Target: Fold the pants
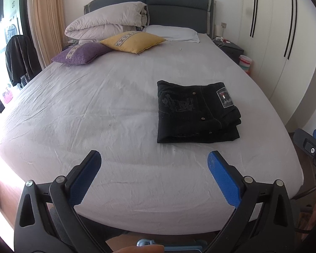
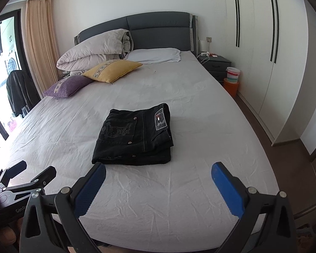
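Black jeans [image 1: 196, 111] lie folded into a compact square on the grey bed sheet [image 1: 94, 116], back pocket and waist label facing up. They also show in the right wrist view [image 2: 134, 136]. My left gripper [image 1: 154, 158] is open and empty, held above the foot of the bed, to the near left of the jeans. My right gripper [image 2: 158, 168] is open and empty, just short of the jeans' near edge. The right gripper shows at the right edge of the left wrist view [image 1: 311, 145]; the left gripper shows at the lower left of the right wrist view [image 2: 31, 175].
A yellow cushion [image 2: 112, 69], a purple cushion [image 2: 68, 86], a rolled duvet [image 2: 94, 50] and a white pillow [image 2: 155, 55] lie at the head of the bed. A nightstand [image 2: 218, 65] and white wardrobe [image 2: 263, 52] stand to the right. A chair with a dark jacket [image 2: 19, 92] stands left.
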`<act>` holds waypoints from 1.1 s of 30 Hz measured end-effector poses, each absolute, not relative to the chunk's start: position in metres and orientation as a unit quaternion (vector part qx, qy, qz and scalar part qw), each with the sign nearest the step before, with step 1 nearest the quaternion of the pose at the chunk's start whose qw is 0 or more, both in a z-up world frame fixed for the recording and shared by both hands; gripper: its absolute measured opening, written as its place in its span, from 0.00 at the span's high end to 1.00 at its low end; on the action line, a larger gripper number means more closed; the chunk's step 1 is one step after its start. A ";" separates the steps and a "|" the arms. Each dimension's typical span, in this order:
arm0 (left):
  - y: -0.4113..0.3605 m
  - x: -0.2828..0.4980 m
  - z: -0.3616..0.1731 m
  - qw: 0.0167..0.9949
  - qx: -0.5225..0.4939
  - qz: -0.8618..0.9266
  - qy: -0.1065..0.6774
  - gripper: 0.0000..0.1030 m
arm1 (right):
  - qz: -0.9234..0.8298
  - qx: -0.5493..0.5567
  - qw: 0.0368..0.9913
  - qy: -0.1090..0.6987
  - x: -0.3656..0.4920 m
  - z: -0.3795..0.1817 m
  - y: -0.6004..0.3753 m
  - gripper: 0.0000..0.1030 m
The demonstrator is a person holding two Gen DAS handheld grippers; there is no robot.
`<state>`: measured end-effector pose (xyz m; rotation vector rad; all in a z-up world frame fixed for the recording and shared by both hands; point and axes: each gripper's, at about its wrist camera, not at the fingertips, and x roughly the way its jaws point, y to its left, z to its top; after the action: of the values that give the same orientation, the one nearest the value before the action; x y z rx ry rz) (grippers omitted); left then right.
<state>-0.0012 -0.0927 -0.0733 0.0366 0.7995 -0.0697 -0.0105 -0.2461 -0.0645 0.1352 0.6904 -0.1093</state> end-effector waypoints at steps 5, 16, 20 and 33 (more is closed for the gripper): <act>-0.092 0.002 -0.079 0.916 0.019 -0.035 0.399 0.00 | -0.051 0.062 0.935 0.345 -0.009 -0.068 -0.242 0.00; -0.092 0.005 -0.085 0.913 0.018 -0.035 0.406 0.00 | -0.048 0.060 0.931 0.358 -0.008 -0.074 -0.239 0.00; -0.092 0.005 -0.089 0.912 0.018 -0.034 0.408 0.00 | -0.047 0.059 0.929 0.361 -0.008 -0.077 -0.238 0.00; -0.091 0.004 -0.095 0.910 0.016 -0.034 0.412 0.00 | -0.043 0.058 0.927 0.367 -0.008 -0.081 -0.235 0.00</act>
<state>0.0041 -0.0909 -0.0948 0.0321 0.8504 -0.0691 -0.0078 -0.2345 -0.0813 0.1187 0.7532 -0.0879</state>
